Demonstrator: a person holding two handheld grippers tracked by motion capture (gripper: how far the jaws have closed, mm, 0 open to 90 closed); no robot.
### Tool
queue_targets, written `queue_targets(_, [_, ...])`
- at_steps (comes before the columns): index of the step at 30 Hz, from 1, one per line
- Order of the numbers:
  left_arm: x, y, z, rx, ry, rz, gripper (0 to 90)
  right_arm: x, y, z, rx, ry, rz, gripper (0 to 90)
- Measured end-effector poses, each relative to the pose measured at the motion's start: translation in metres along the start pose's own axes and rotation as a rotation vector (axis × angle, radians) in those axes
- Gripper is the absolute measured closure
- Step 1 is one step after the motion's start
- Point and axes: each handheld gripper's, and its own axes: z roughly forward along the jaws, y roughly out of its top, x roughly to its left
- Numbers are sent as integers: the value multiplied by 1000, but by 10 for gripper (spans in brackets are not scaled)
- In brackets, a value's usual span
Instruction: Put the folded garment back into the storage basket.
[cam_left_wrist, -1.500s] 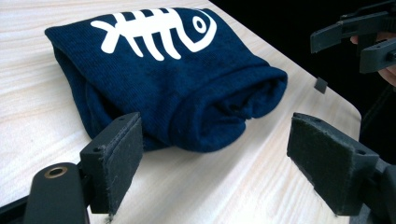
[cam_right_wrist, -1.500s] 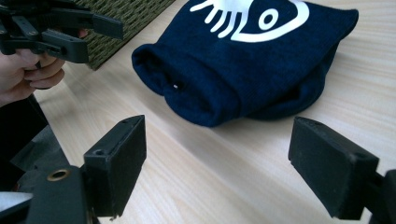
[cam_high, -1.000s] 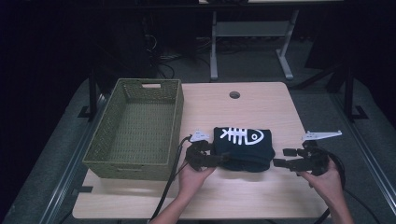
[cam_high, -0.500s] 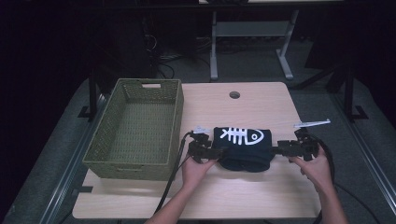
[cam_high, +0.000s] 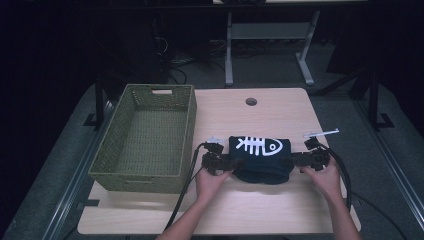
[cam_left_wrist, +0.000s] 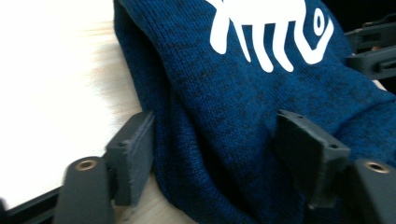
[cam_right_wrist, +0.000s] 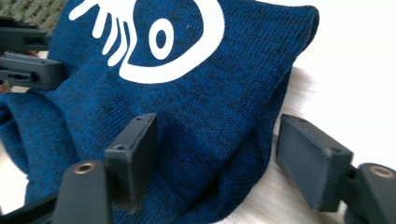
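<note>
A folded dark blue knit sweater (cam_high: 260, 159) with a white fish-skeleton print lies on the wooden table (cam_high: 270, 212), right of centre. My left gripper (cam_high: 234, 163) is at its left end and my right gripper (cam_high: 296, 159) at its right end. In the left gripper view the left gripper (cam_left_wrist: 222, 156) is open, its jaws straddling the sweater (cam_left_wrist: 243, 93). In the right gripper view the right gripper (cam_right_wrist: 223, 158) is open too, with the sweater's (cam_right_wrist: 187, 93) folded corner between its jaws. Neither pair of jaws presses the fabric.
A green woven basket (cam_high: 145, 135), with nothing in it, stands on the table's left half, close to the left gripper. A cable hole (cam_high: 251, 101) sits near the table's far edge. Cables trail from both grippers toward the near edge.
The right gripper has moved left and forward up to the sweater's right end. The left gripper has edged in onto the left end. The sweater has stayed put.
</note>
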Motion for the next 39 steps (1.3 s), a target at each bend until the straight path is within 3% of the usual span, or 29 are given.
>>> queue_targets(8, [1, -3, 1, -7, -49, -35, 472, -1, -5, 5, -11, 14, 38, 428])
queue_targets(13, [-2, -4, 2, -11, -65, -41, 562, -3, -14, 5, -48, 48, 77, 597])
queue_targets(16, [-4, -4, 2, -13, -76, -48, 609, 0, -17, 2, -64, 60, 72, 686])
queue_targets(26, [-13, -1, -5, -26, -131, -50, 673, 10, -19, -24, -100, 102, 86, 713])
queue_targets(33, [-22, 10, -17, -53, -146, -28, 673, 20, -15, -43, -146, 112, 74, 715])
queue_targets(39, [-25, 16, -25, -61, -153, -14, 673, 27, -11, -50, -153, 112, 65, 716])
